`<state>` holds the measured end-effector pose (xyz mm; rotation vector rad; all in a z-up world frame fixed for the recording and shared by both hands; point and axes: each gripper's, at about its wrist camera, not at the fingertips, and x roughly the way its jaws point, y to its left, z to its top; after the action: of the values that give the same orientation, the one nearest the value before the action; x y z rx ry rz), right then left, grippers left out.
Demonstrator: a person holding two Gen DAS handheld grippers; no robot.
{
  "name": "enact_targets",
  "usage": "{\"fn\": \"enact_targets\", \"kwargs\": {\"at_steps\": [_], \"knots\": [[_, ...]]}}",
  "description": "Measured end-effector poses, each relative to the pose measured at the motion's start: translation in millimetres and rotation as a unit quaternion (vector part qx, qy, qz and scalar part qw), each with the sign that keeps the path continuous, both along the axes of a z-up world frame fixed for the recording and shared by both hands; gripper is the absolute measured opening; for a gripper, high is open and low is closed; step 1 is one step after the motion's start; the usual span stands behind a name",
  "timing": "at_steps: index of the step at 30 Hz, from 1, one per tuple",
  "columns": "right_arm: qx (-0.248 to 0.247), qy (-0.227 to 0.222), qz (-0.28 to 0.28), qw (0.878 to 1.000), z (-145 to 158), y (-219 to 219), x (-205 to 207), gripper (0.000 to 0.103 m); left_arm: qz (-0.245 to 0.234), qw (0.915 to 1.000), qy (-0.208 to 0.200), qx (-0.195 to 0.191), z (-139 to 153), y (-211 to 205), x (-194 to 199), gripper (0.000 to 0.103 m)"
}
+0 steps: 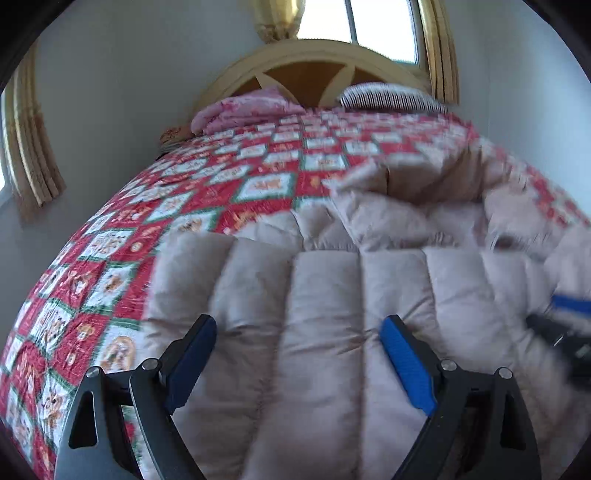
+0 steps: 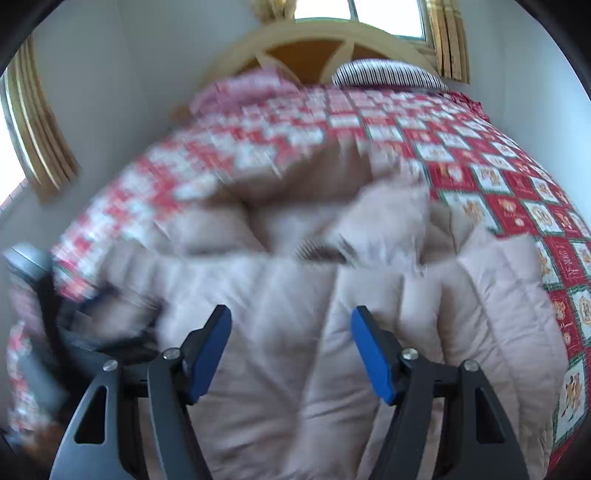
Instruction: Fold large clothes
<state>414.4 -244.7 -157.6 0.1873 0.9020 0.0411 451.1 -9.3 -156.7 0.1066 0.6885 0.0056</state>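
Bed (image 1: 221, 177) under red patchwork quilt, beige puffer coat (image 1: 332, 314) atop.

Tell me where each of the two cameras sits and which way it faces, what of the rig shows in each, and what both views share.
Left wrist: sits on the left gripper, facing along the bed toward the headboard; its open blue fingers frame the puffy beige coat, and the right gripper shows at the right edge.
Right wrist: sits on the right gripper, facing the same way, open; the left gripper shows blurred at the left edge.
Shared: the coat, the red patchwork bedspread, the striped pillow and the window.
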Motion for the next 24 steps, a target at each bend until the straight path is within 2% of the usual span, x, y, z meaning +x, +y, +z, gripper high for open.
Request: {"fn": "enact_targets", "kwargs": {"at_steps": [2,5,7,9,11,12,15,24], "knots": [[0.000,0.010,0.008,1.000,-25.8,-5.5,-1.4,0.068,0.014,0.9996,-0.025,-0.008,16.3,7.9,-3.7,0.091],[0.009,-0.002,0.008,1.000,-31.7,-12.4,-9.3,0.067,0.027,0.9992,-0.027,0.007,28.8,11.8,5.3,0.091],[0.001,-0.002,0.008,1.000,-32.0,-9.9,-11.0,0.067,0.044,0.9981,-0.014,0.041,24.4,14.2,15.5,0.091],[-0.015,-0.001,0.008,1.000,-31.8,-5.4,-11.0,0.067,0.059,0.9962,0.017,0.062,7.4,20.1,24.7,0.091],[-0.018,0.000,0.008,1.000,-32.9,-3.8,-10.3,0.067,0.062,0.9956,0.057,0.041,-15.0,30.1,31.1,0.091],[-0.017,0.000,0.007,1.000,-33.2,-4.5,-9.2,0.067,0.061,0.9956,0.065,0.027,-19.9,32.9,31.6,0.092],[-0.023,-0.002,0.006,1.000,-34.2,-4.0,-10.7,0.067,0.073,0.9945,0.074,0.012,-26.4,36.6,33.6,0.099],[-0.043,-0.002,0.004,0.999,-36.0,0.6,-10.5,0.067,0.075,0.9914,0.099,-0.042,-36.9,48.5,37.3,0.102]]}}
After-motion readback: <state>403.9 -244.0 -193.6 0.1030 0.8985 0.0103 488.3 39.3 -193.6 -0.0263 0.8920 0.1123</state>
